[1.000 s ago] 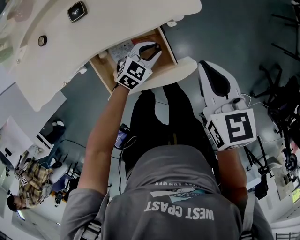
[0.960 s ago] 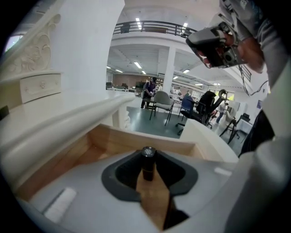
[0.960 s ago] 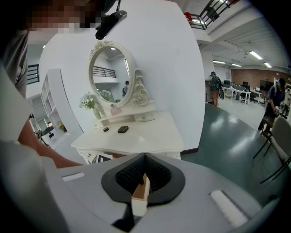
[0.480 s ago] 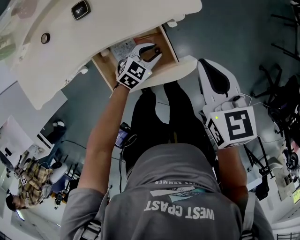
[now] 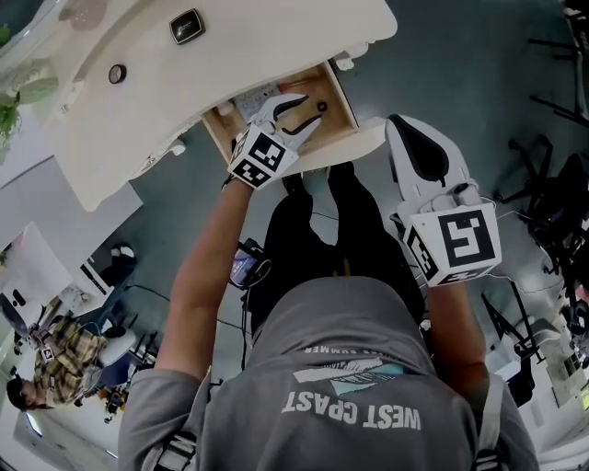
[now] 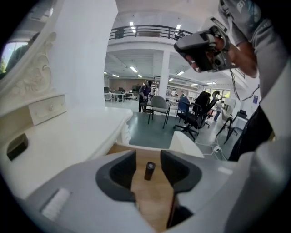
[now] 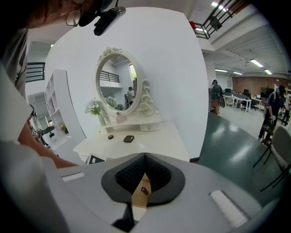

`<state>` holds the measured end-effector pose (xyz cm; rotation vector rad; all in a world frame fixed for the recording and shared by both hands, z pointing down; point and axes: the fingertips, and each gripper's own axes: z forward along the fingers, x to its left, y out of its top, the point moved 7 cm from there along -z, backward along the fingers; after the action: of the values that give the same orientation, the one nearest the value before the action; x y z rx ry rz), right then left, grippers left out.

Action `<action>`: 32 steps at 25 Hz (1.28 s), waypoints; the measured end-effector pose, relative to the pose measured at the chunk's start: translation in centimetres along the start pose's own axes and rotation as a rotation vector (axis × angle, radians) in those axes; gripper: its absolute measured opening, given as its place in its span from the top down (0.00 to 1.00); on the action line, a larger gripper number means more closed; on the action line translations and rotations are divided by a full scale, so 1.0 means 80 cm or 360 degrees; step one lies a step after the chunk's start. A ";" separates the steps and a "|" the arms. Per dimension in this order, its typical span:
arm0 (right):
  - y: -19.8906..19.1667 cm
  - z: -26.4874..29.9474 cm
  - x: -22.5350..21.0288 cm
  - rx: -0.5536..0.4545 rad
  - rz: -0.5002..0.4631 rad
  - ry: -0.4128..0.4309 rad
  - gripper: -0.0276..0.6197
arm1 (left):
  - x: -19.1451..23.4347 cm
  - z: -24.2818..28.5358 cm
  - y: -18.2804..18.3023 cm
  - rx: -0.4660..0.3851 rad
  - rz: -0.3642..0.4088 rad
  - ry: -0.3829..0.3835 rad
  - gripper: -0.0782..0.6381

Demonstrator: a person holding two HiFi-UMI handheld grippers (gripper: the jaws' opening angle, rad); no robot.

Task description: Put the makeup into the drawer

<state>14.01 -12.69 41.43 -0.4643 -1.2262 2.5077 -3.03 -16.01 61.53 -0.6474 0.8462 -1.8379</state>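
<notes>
Release looks like the step in hand. The left gripper [image 6: 148,157] hangs over the open drawer [image 5: 339,115], and its jaws have just been opening. They stand wide with nothing pressed between them. The makeup tube [image 6: 149,170], small and dark, stands upright on the wooden drawer bottom, seen through the gap between the jaws but clear of both pads.

From where I stand, the thing to get right is leaving it alone. I would keep the jaws spread until they are above the drawer's walls and draw the gripper up along its own line, not sideways. A narrow tube on end like that would probably topple at a brush from either pad. The right gripper [image 7: 144,157] is held well apart from the drawer with its jaws closed tip to tip on nothing. It is best kept out of the way until the left is clear.

As for the count, there is one tube in the drawer. Two more pieces sit on the desk [image 5: 276,37], one dark square compact [image 5: 187,26] and one small round pot [image 5: 117,74]. If they belong to the task, it is not finished. There are two grippers and one open drawer. At the back of the desk stands one oval mirror [image 7: 116,82].
</notes>
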 end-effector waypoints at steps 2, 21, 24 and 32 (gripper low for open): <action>0.014 -0.008 0.007 -0.0039 -0.0016 -0.0004 0.95 | -0.002 -0.024 0.016 -0.0038 0.0016 0.0009 0.66; 0.157 -0.106 0.114 -0.0445 -0.0303 0.0020 0.95 | 0.001 -0.365 0.196 -0.0656 -0.0194 0.0450 0.89; 0.182 -0.130 0.136 -0.0518 -0.0359 0.0029 0.95 | -0.008 -0.424 0.223 -0.0759 -0.0207 0.0505 0.89; 0.228 -0.174 0.181 -0.0643 -0.0454 0.0036 0.95 | -0.033 -0.545 0.269 -0.0930 -0.0032 0.0714 0.89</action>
<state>4.38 -7.70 16.60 -0.3756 -1.6673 2.0166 -22.50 -8.05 17.61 -0.5989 1.7154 -1.7797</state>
